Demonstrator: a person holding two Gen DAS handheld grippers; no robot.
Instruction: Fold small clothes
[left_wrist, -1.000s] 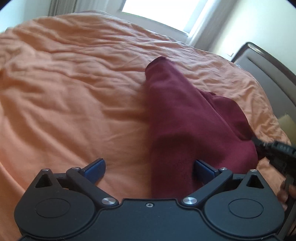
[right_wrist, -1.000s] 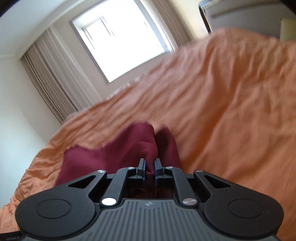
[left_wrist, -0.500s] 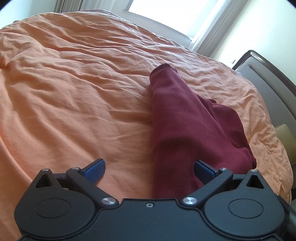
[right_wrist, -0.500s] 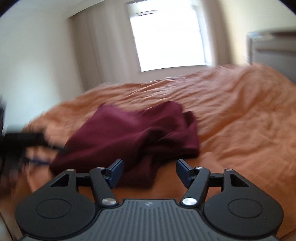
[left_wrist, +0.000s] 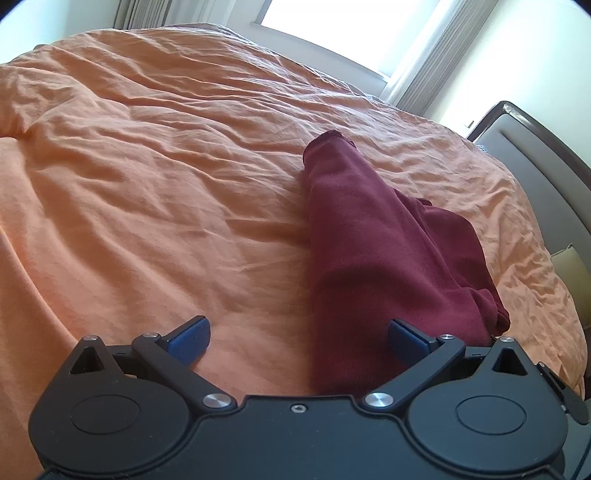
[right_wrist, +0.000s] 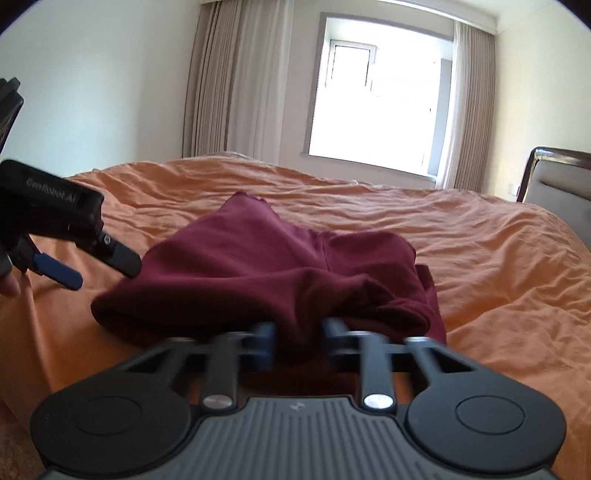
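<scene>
Since half a second ago your right hand-held gripper (right_wrist: 297, 345) has dropped to the near edge of the maroon garment (right_wrist: 266, 273) and its fingers have narrowed; your left hand-held gripper (left_wrist: 297, 341) has barely shifted. The garment lies bunched on the orange duvet (left_wrist: 166, 192), centre-right in the left wrist view, one long folded panel running toward the upper middle of that frame.

Your right fingers sit part-closed, blurred, with cloth between them; whether they have bitten yet you cannot tell. Your left fingers are spread wide, empty, straddling the garment's near end.

The step in hand looks like re-gripping an edge for another fold. The next move likely calls for a firm pinch on a single hem, then a lift and carry across, with the left gripper taking the opposite corner.

The garment's type is hard to make out: sleeves or legs are buried in the heap. Its near end is hidden under both gripper bodies. The headboard (right_wrist: 554, 177) is cut off at the right edge.
</scene>
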